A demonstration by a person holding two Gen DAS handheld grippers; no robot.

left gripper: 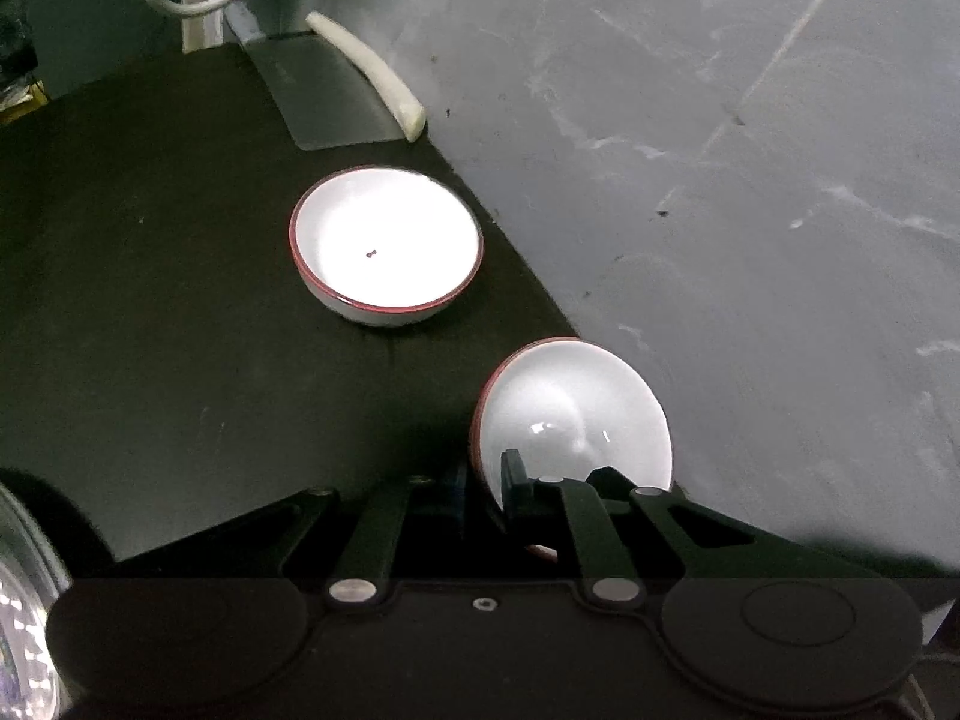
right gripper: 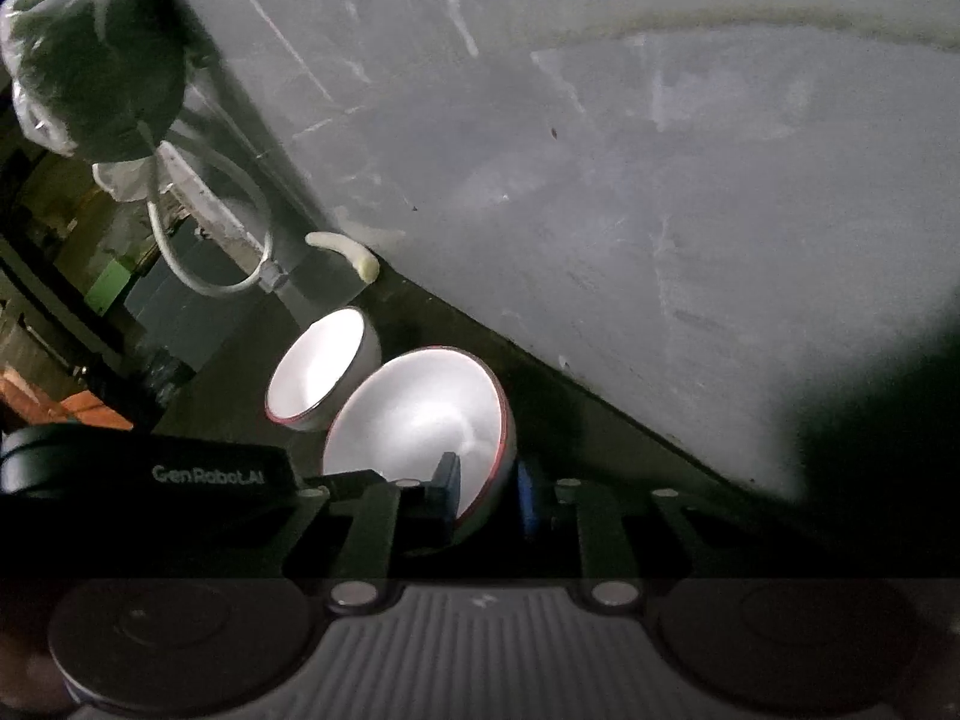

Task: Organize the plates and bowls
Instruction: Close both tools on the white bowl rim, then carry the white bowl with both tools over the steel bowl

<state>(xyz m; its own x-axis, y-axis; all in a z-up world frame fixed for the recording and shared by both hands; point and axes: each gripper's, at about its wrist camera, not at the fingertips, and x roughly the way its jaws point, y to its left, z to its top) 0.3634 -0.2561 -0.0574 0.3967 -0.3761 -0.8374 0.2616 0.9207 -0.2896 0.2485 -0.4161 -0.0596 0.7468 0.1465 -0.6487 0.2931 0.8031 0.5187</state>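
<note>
A white bowl with a red rim [left gripper: 387, 246] stands upright on the dark counter [left gripper: 150, 300]; it also shows as the farther bowl [right gripper: 324, 366]. A second red-rimmed bowl [left gripper: 570, 414] is tilted with its inside facing me. My left gripper [left gripper: 489, 480] is shut on its left rim, one finger [left gripper: 513, 474] inside. In the right wrist view my right gripper [right gripper: 487, 483] is shut on the right rim of a tilted bowl [right gripper: 420, 414], seemingly the same one. The left gripper's body [right gripper: 150, 474] reaches that bowl's lower left.
A grey wall [left gripper: 720, 180] runs along the counter's right edge. At the back lie a grey flat slab [left gripper: 324, 96], a white curved strip [left gripper: 372, 66] and a hose loop [right gripper: 198, 252]. A plastic bag [right gripper: 90, 60] hangs far left. Something glassy [left gripper: 24, 600] sits at my lower left.
</note>
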